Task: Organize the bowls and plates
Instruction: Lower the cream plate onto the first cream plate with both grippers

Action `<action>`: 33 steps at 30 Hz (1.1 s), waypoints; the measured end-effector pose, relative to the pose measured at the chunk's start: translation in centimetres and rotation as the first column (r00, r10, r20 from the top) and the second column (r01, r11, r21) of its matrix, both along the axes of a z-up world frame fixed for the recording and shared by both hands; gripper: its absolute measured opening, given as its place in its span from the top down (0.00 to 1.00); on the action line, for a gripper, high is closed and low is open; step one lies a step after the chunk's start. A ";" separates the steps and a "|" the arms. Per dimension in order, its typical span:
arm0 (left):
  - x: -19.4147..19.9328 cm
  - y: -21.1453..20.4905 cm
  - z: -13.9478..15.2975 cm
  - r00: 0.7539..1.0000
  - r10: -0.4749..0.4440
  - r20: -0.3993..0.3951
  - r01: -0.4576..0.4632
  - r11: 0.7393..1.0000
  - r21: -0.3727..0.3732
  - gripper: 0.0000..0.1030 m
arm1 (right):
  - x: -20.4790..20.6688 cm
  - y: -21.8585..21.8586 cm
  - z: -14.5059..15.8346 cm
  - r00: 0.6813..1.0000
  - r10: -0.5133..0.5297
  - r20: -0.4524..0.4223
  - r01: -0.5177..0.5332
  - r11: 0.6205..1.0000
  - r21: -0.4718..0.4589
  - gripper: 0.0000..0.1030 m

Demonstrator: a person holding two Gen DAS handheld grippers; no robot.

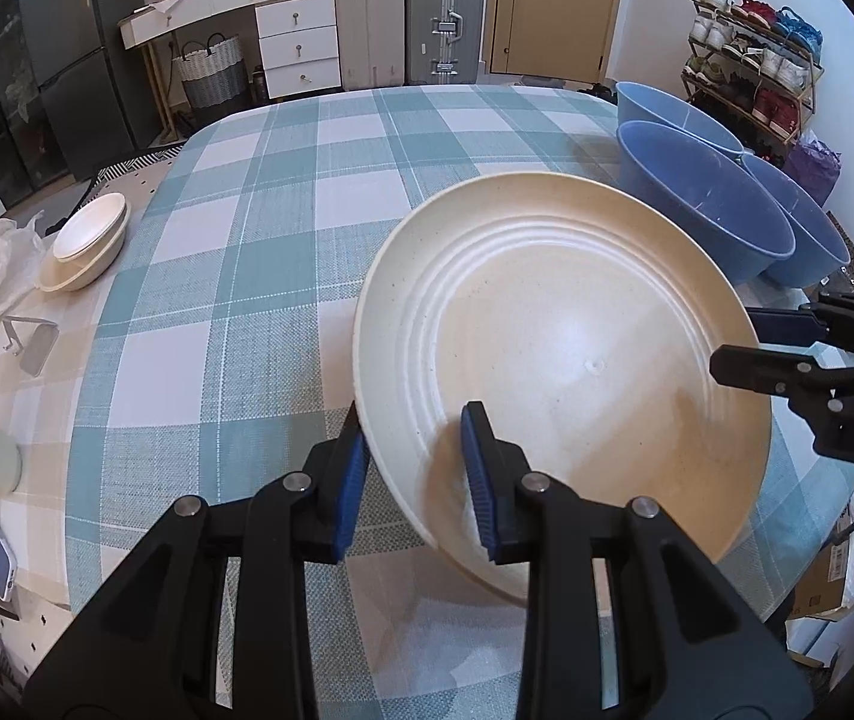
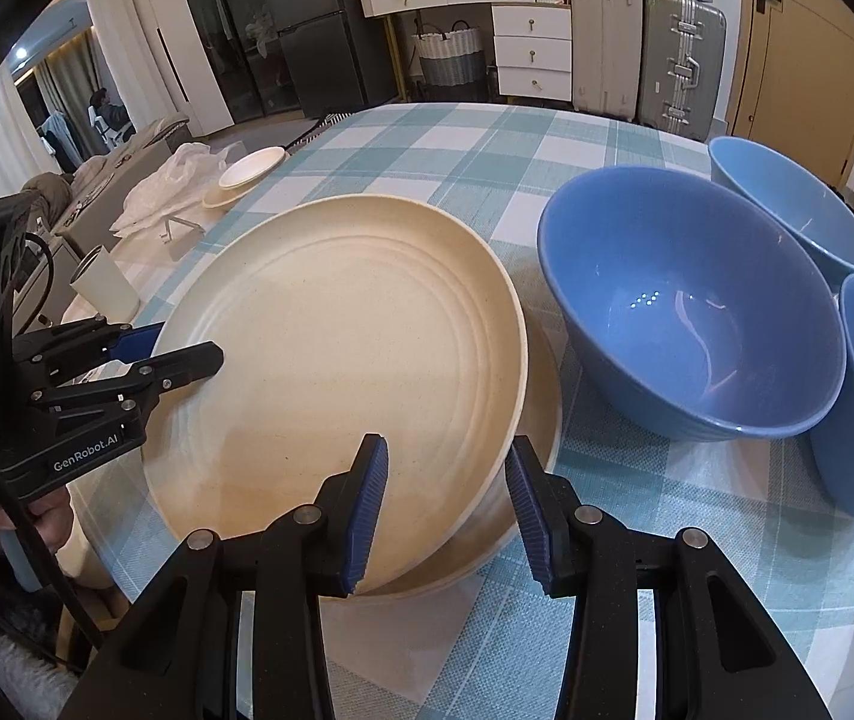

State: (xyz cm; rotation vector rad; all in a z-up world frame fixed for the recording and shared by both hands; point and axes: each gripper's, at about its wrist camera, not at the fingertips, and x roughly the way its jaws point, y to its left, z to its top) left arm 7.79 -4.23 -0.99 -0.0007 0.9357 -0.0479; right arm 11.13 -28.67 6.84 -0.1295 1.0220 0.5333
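Matt cream ware, glossy blue bowls, woven check cloth.

The cream plate [image 2: 337,360] looks matt and faintly speckled, with smooth raised rings. The near blue bowl [image 2: 691,312] is smooth and glossy, catching points of light. The tablecloth [image 1: 283,276] shows a coarse woven texture. The right gripper [image 2: 445,504] has matt black plastic arms, ribbed blue pads [image 2: 367,516] and shiny metal pins. At far left lies crinkled, thin white plastic, a bag [image 2: 169,186].
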 end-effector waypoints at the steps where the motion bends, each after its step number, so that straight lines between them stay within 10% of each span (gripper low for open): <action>1: 0.2 0.0 -0.1 1.000 -0.001 0.000 0.001 1.000 0.004 0.74 | 0.0 0.0 -0.1 1.000 -0.003 0.001 0.003 1.000 -0.005 0.59; 33: 2.4 -2.7 -2.9 0.998 -0.059 -0.028 0.062 0.989 0.133 0.70 | 1.2 -0.5 -2.5 0.999 -0.043 -0.016 0.042 0.997 -0.069 0.57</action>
